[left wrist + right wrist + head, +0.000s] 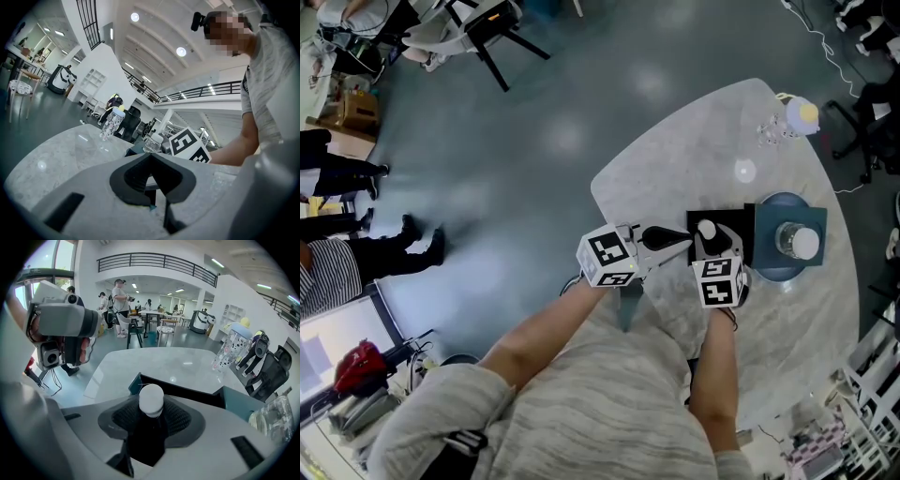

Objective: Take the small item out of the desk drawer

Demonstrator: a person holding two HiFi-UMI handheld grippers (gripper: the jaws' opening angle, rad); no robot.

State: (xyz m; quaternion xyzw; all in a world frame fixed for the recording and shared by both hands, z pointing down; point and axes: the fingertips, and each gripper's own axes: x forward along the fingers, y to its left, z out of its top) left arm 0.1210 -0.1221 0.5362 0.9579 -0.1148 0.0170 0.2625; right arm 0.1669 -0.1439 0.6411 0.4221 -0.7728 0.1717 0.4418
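Note:
A small dark bottle with a white cap (707, 228) (151, 399) stands upright in the open black drawer (733, 219) (187, 392) on the marble table (694, 159). My right gripper (712, 244) (151, 423) reaches over the drawer from the near side. Its jaws flank the bottle, which fills most of the gap, and I see no firm press on it. My left gripper (682, 238) (150, 161) points right, its jaws shut, tips at the drawer's left edge. Whether it grips that edge is hidden.
A teal organiser (769, 264) adjoins the drawer on the right, with a clear water bottle (797, 242) (152, 143) standing in it. A patterned bottle (802, 114) (229, 350) stands at the table's far edge. People, chairs and tables stand farther off on the floor.

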